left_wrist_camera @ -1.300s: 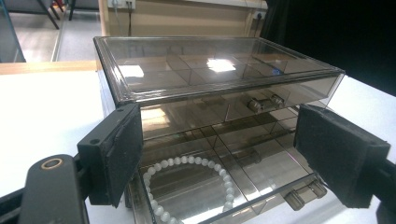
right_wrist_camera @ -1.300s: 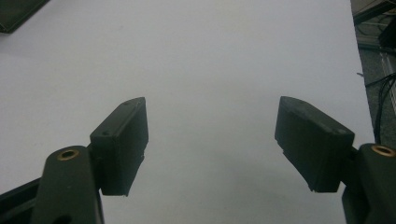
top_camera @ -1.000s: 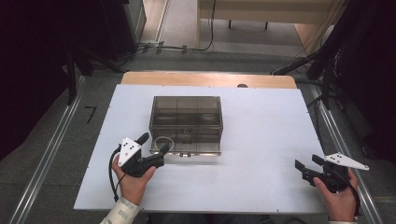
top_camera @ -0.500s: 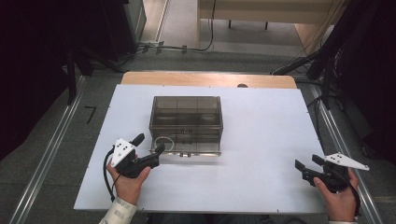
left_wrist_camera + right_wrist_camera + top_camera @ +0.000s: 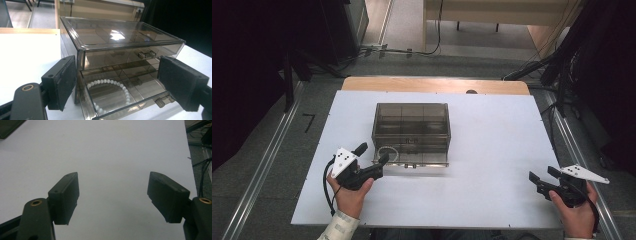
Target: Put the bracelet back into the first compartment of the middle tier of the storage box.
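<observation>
Left gripper view puts the left claw (image 5: 117, 82), spread wide and empty, before the smoky drawer box (image 5: 120, 50), whose lower drawer (image 5: 125, 100) stands open holding a bead bracelet (image 5: 110, 93). Likely next: reach in for it, or push the drawer shut. Right claw (image 5: 548, 177) hovers agape, empty, over the bench (image 5: 492, 200).

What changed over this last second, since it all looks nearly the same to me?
Very little. The left gripper drew back slightly toward the person, its jaws open and holding nothing. The smoky plastic drawer box, its lower drawer pulled out with the bead bracelet inside, and the right gripper stayed put.
</observation>
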